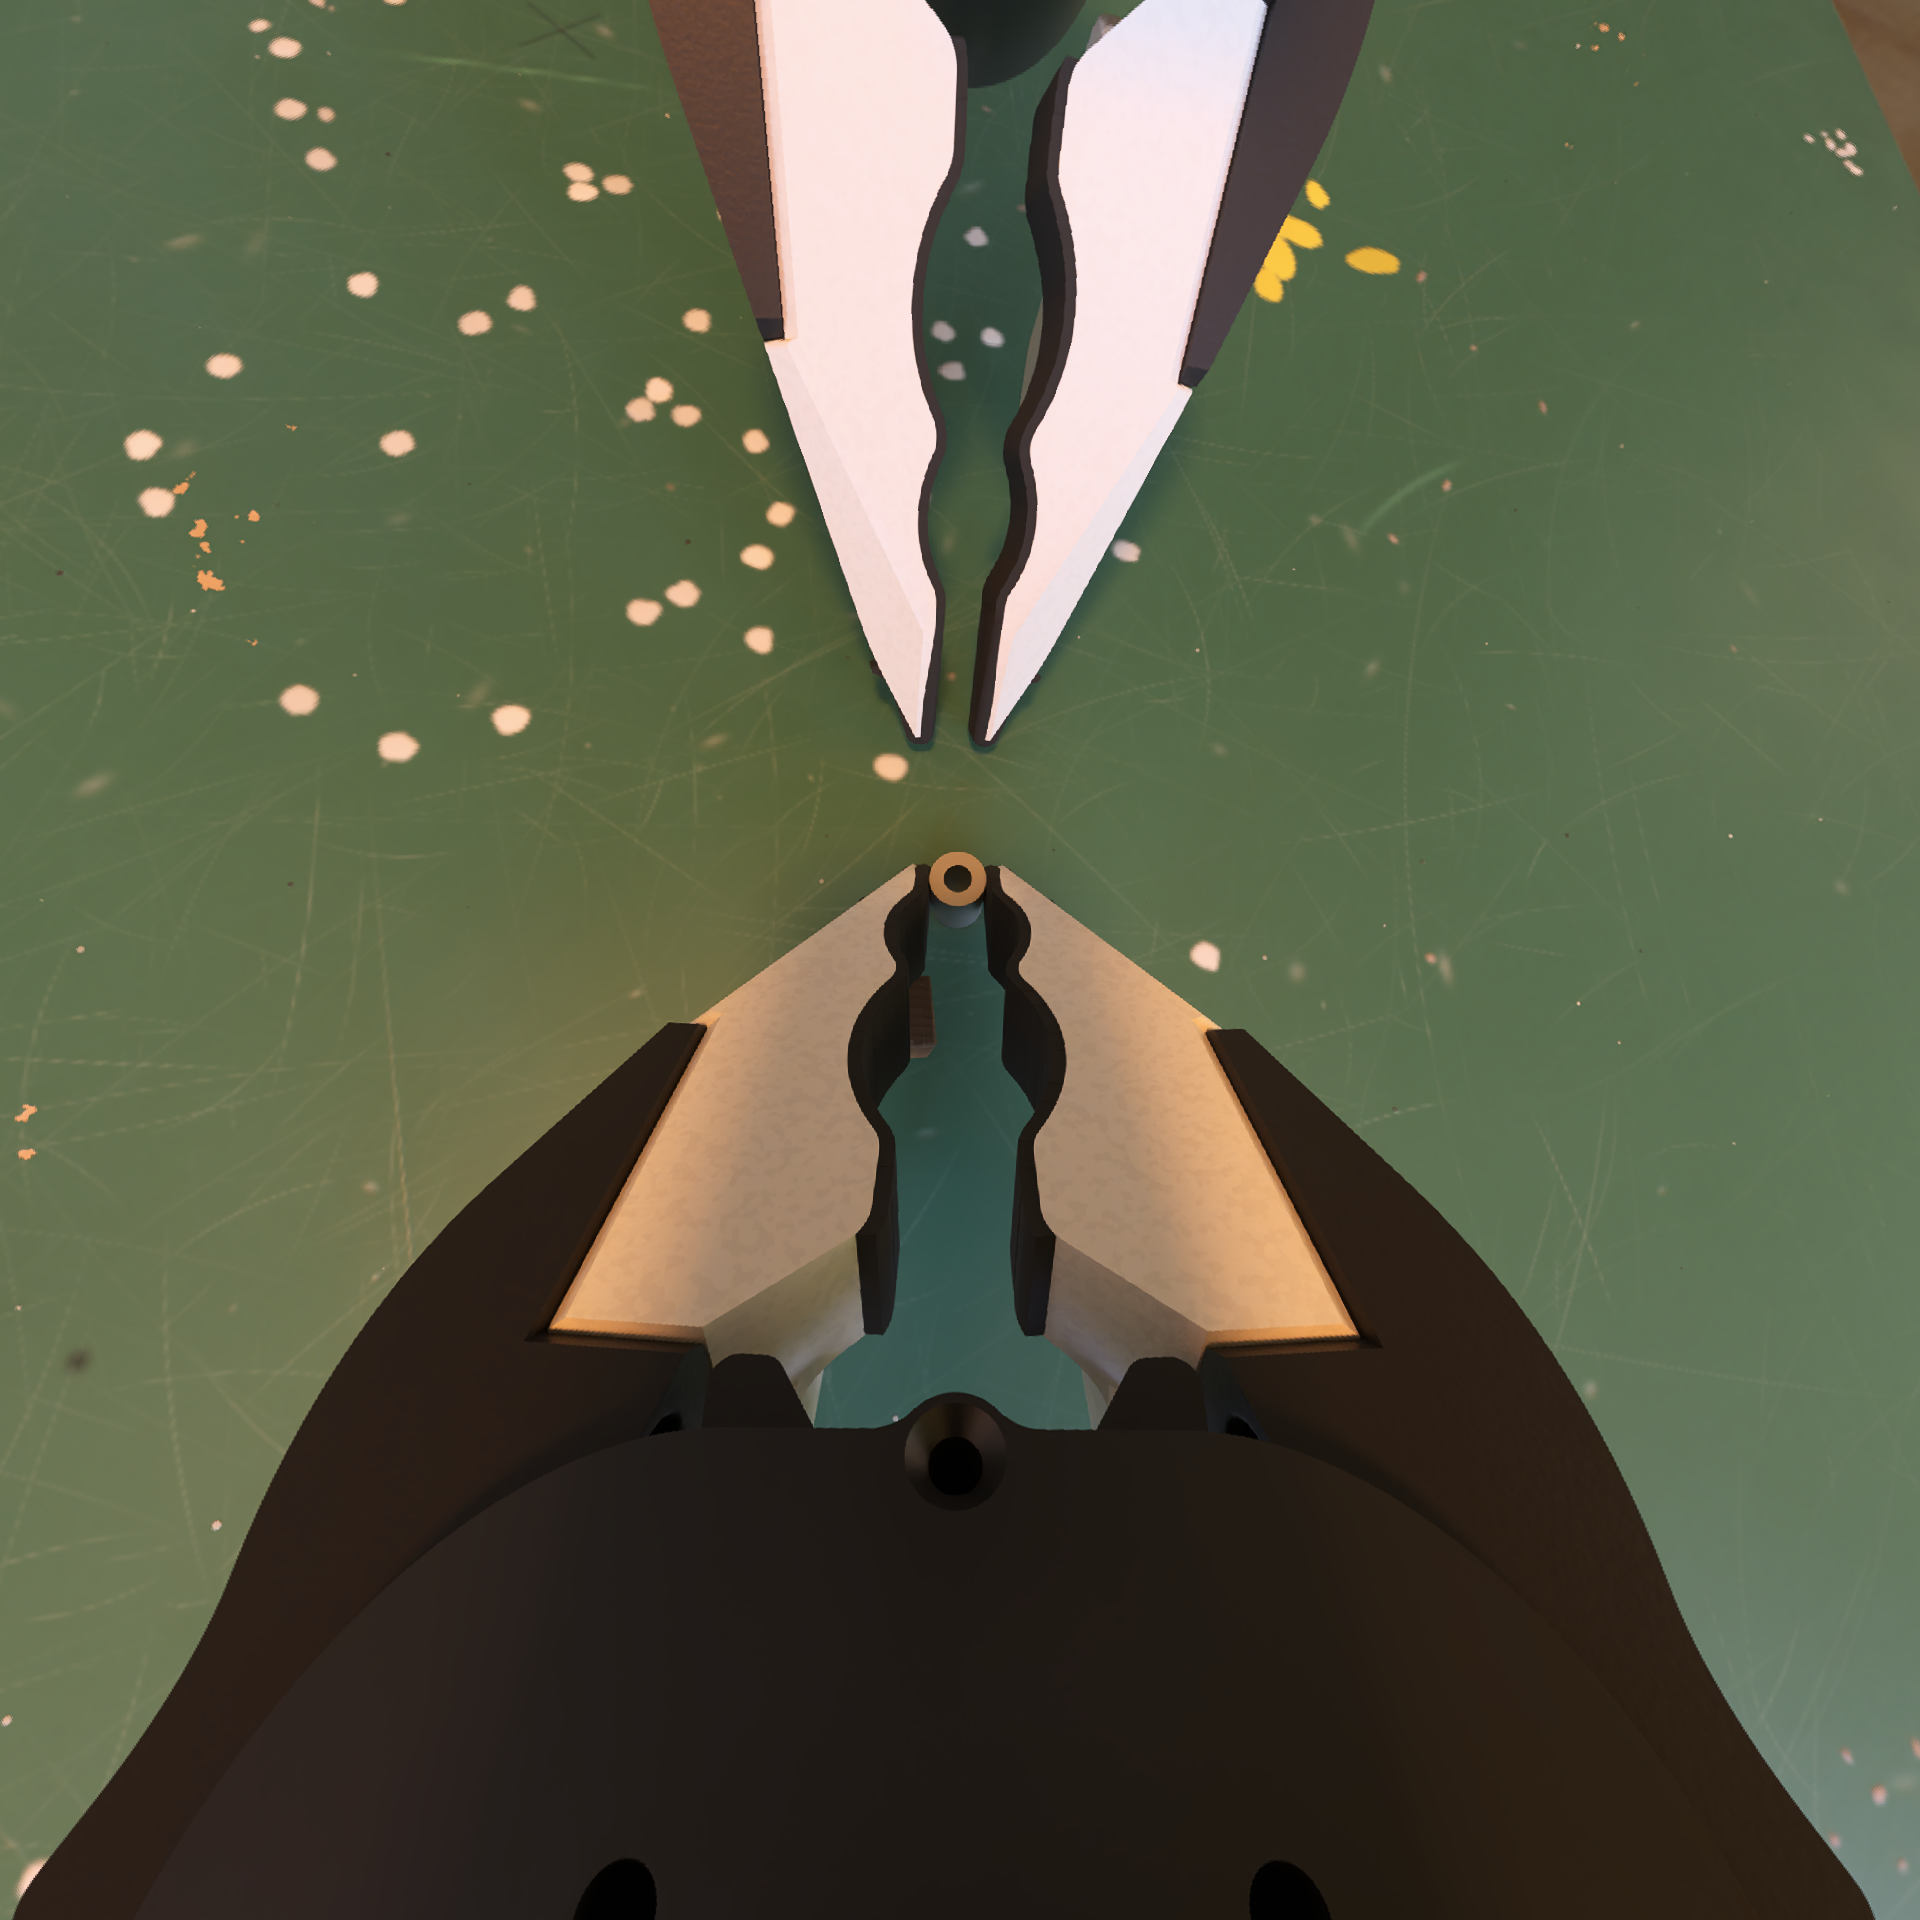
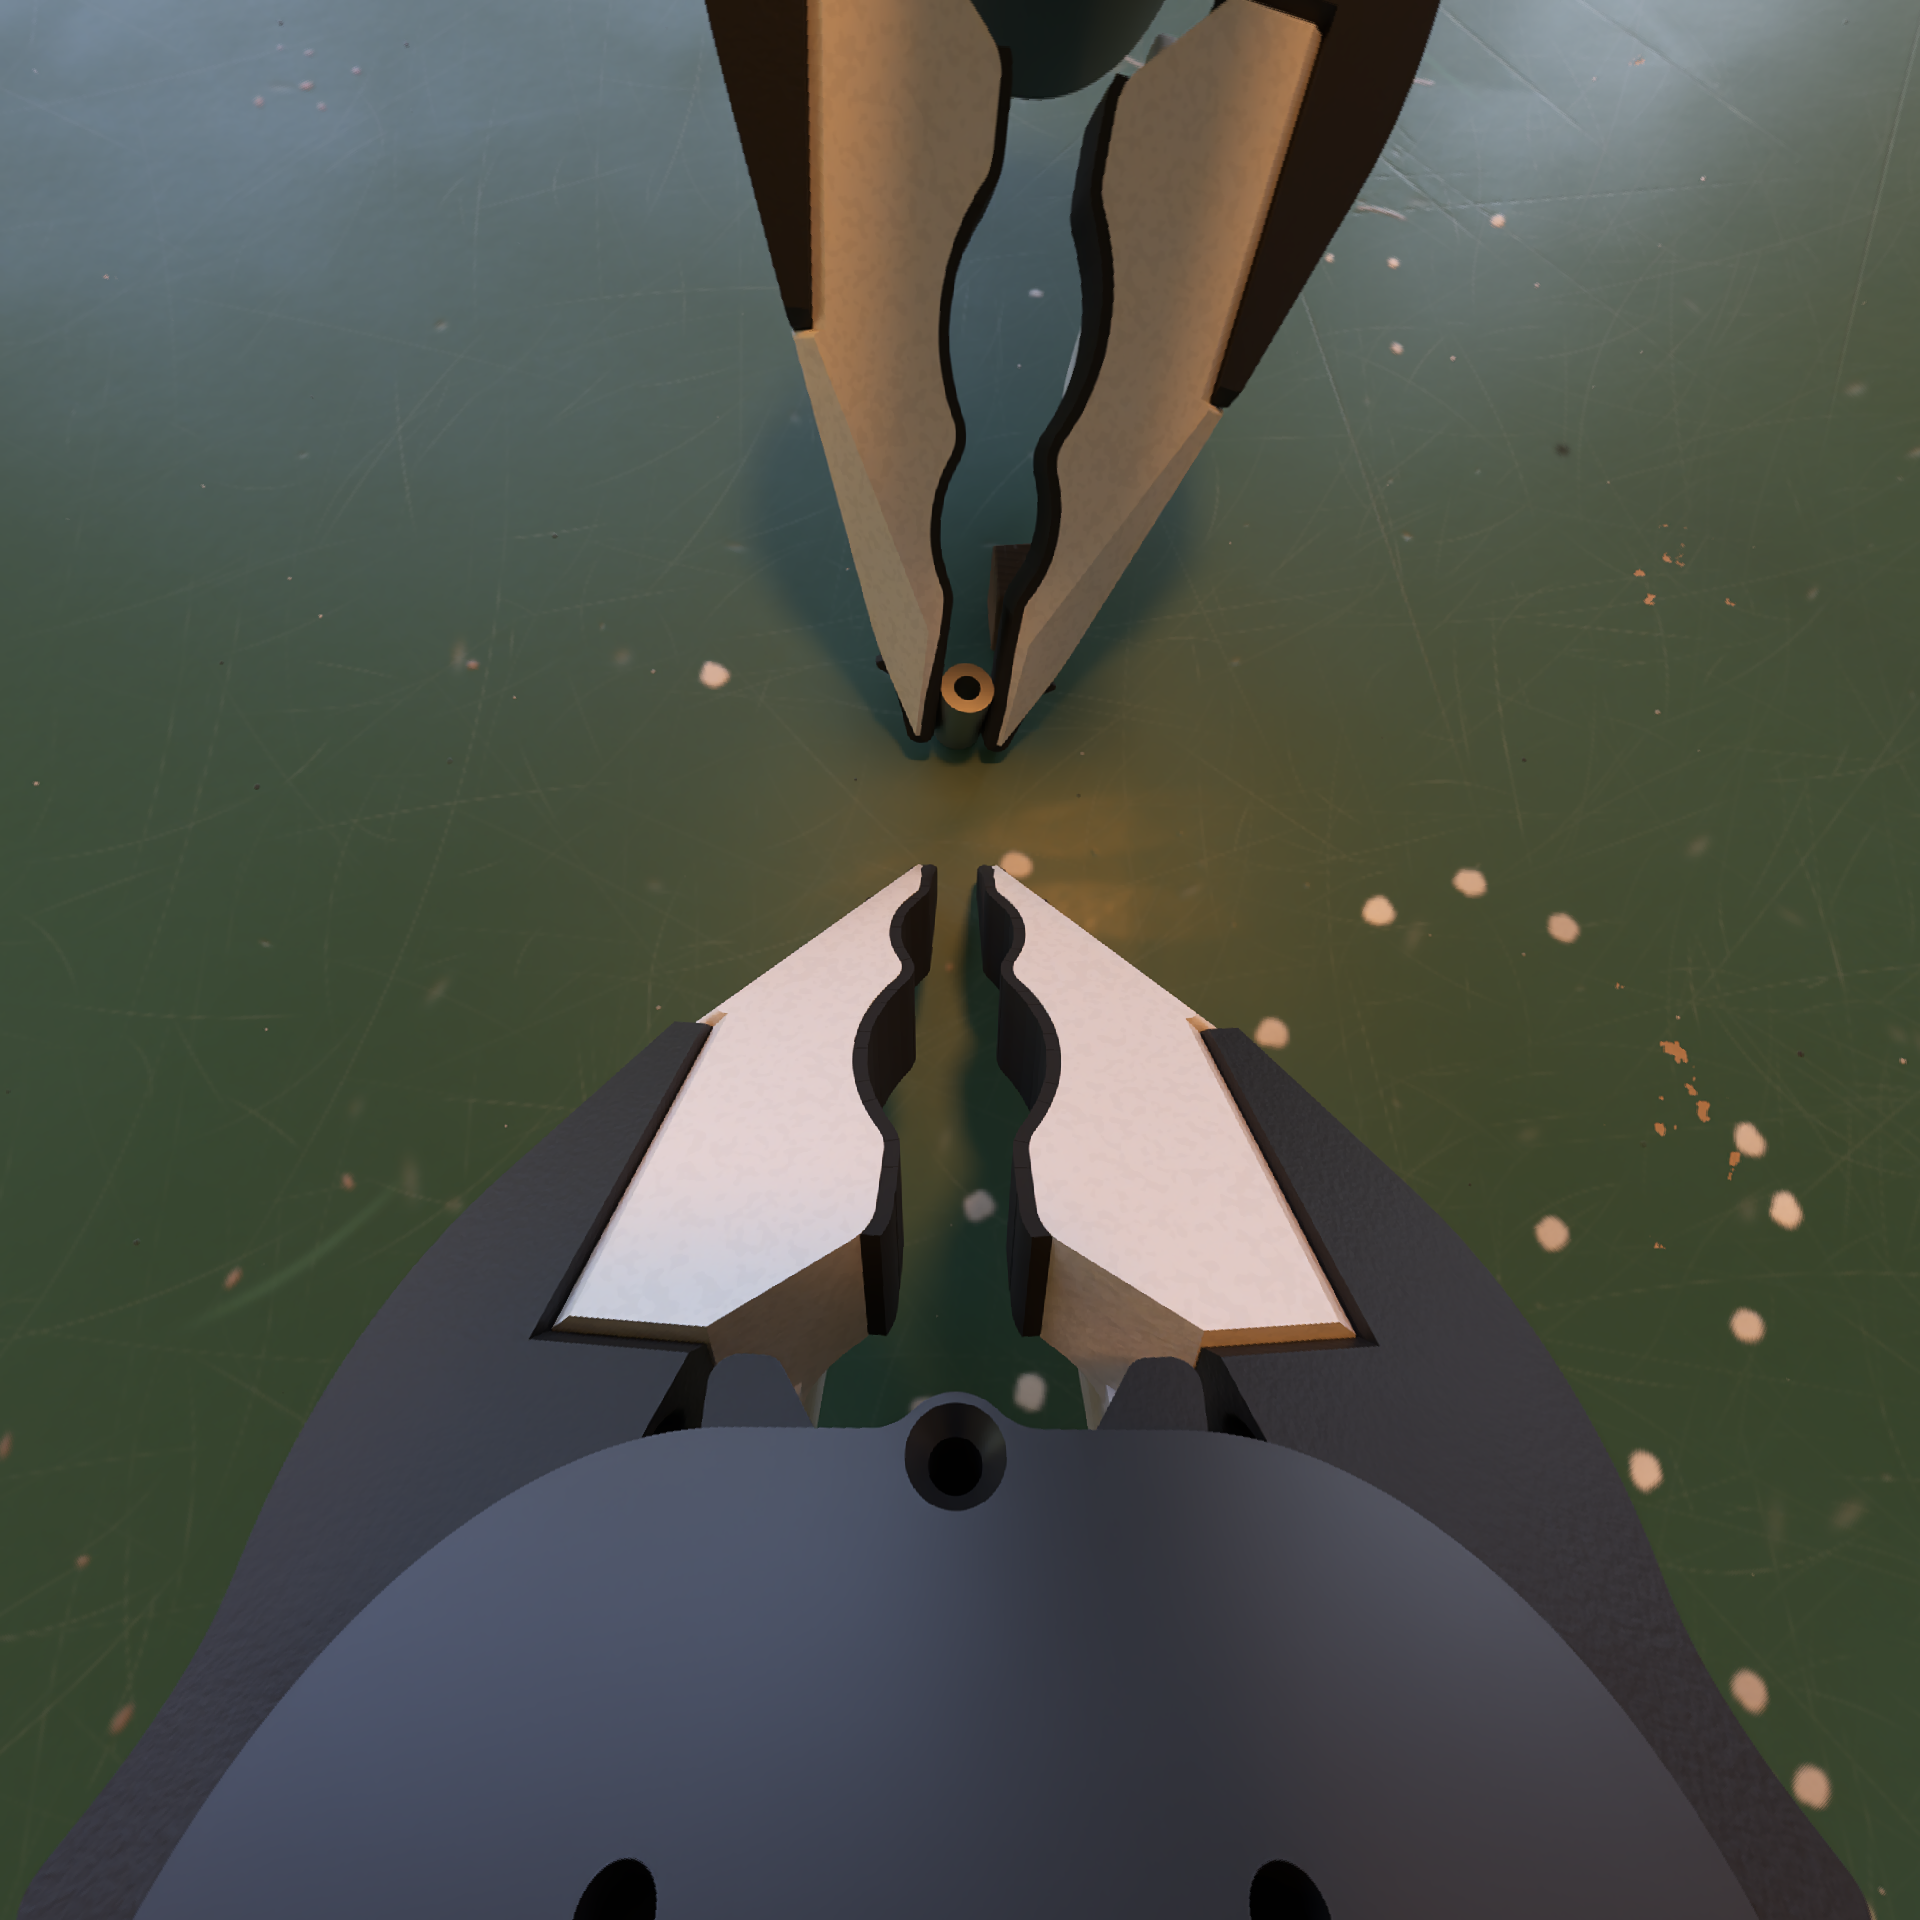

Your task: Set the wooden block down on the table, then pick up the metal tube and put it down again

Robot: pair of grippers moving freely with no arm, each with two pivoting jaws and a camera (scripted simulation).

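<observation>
Metal tube [image 1: 957, 879] between left gripper [image 1: 957, 871] jaws

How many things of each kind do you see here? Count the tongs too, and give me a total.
Tongs: 2, the left tongs shut on the tube, the right tongs holding nothing
Metal tube: 1
Wooden block: 1, small and brown, mostly hidden beside the left tongs
Green table: 1
Total: 5
</observation>
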